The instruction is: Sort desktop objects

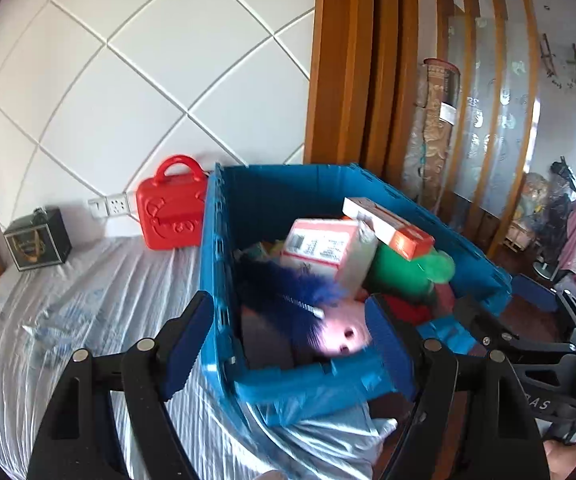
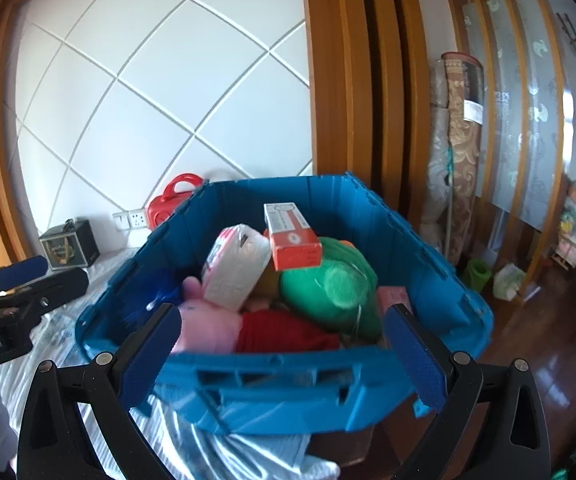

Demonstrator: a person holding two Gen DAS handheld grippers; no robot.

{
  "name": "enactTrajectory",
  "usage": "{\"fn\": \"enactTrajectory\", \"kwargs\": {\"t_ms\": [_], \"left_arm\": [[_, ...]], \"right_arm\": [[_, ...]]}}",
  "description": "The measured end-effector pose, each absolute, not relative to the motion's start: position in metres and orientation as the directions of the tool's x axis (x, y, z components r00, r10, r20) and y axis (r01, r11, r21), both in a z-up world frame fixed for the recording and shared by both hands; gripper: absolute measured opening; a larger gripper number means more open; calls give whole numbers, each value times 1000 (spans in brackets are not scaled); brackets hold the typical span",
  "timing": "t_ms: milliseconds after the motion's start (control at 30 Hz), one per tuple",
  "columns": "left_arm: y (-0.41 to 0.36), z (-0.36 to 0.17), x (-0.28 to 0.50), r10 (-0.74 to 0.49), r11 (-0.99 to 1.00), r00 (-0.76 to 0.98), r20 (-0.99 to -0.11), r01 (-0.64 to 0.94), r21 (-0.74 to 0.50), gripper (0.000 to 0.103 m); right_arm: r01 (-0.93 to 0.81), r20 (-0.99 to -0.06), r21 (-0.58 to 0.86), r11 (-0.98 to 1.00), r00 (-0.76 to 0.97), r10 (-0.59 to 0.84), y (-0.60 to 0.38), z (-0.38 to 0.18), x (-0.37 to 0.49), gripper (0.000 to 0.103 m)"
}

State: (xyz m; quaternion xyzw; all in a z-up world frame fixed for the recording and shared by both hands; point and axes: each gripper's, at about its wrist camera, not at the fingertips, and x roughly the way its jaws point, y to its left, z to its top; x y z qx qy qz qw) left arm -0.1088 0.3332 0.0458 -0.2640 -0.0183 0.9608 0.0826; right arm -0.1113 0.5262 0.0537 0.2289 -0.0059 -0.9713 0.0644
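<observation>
Blue crate (image 2: 283, 384) full of items; both grippers (image 1: 288, 344) (image 2: 283, 356) spread wide, holding nothing.

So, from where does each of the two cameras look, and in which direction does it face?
Left wrist: sits on the left gripper, open, facing the blue crate from its near left corner, with the covered table and the red case to the left; the right gripper appears at the right edge.
Right wrist: sits on the right gripper, open, facing the crate's near wall head-on; the left gripper appears at the left edge.
Shared: crate, orange-and-white box, green toy, red case, white tiled wall.
</observation>
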Motion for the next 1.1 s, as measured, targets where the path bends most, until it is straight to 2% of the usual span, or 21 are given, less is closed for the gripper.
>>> {"fn": "enactTrajectory", "kwargs": {"t_ms": [133, 233, 333, 867, 1100], "left_arm": [[329, 46, -88, 180, -984, -856, -484, -165, -73, 78], [327, 47, -78, 187, -982, -862, -472, -170, -79, 103], [328, 49, -69, 178, -984, -876, -449, -169, -60, 103], [321, 41, -66, 164, -984, -848, -504, -177, -21, 103], [317, 41, -65, 166, -984, -852, -496, -176, -27, 103]], "right_arm": [[110, -447, 39, -993, -887, -116, 524, 56, -91, 103], [100, -450, 31, -995, -887, -103, 522, 56, -79, 103], [99, -447, 32, -995, -889, -102, 521, 57, -67, 103], [25, -468, 23, -999, -883, -33, 521, 56, -59, 103], [26, -477, 21, -999, -878, -33, 522, 54, -62, 103]]}}
